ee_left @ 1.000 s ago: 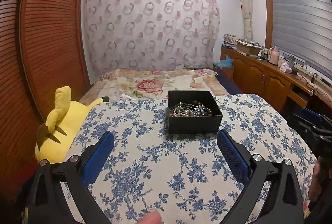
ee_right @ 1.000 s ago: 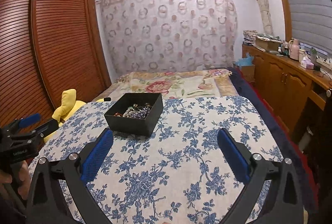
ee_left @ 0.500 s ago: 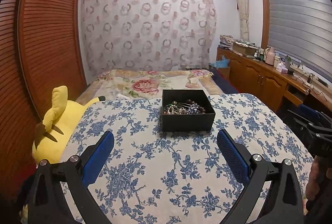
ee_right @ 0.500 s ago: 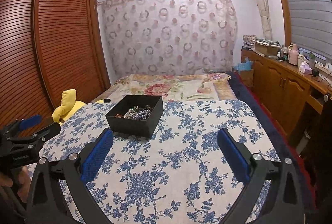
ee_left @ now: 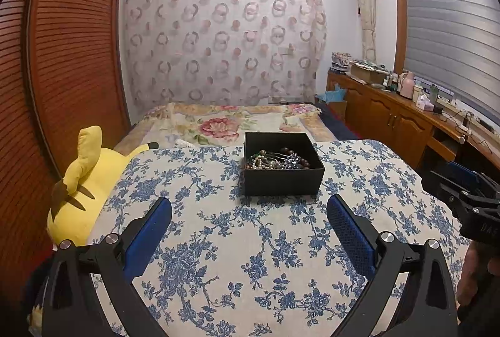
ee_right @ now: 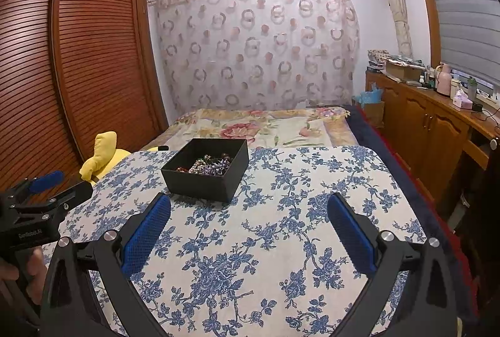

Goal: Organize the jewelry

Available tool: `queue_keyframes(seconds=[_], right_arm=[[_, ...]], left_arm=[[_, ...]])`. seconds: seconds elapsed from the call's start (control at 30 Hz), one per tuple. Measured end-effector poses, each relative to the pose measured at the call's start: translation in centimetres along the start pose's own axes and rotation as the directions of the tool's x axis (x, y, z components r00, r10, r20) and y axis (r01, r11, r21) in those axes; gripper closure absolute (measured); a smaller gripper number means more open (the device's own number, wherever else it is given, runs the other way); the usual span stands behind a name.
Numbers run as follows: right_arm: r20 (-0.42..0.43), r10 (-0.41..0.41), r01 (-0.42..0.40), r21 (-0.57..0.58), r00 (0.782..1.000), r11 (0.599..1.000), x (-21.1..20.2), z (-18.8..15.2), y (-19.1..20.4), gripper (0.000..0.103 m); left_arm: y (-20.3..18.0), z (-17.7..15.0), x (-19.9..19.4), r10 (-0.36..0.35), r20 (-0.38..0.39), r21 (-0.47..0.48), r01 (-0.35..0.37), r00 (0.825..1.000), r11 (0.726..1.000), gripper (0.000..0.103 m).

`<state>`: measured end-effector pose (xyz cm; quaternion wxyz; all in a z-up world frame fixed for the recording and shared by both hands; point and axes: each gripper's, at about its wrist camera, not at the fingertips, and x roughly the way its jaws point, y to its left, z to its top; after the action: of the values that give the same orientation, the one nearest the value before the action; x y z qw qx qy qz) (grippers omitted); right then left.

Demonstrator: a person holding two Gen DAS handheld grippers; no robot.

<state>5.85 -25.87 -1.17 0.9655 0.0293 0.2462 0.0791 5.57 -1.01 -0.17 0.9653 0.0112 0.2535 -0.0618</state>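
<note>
Beads [ee_left: 276,160] fill a black box [ee_left: 281,180] at frame center on the flowered cloth [ee_left: 218,243], while left gripper [ee_left: 250,220] and right gripper [ee_right: 249,215] hover spread apart, gripping nothing.

Both grippers: left gripper [ee_left: 249,213] and right gripper [ee_right: 249,209] built in black plastic, blue textured pads [ee_left: 350,234], silver screws [ee_left: 387,236]; bare skin seen on hand [ee_right: 32,271]

Matt black box [ee_left: 282,177] on floral cloth [ee_left: 250,243].
</note>
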Motion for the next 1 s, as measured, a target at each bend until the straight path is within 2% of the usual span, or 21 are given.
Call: queue_keyframes(seconds=[1.0], right_arm=[[-0.001, -0.001, 0.001, 0.001, 1.0, 1.0, 0.17, -0.17, -0.11, 0.002]], left_arm=[[-0.44, -0.08, -0.46, -0.003, 0.008, 0.001, 0.003, 1.0, 1.0, 0.007]])
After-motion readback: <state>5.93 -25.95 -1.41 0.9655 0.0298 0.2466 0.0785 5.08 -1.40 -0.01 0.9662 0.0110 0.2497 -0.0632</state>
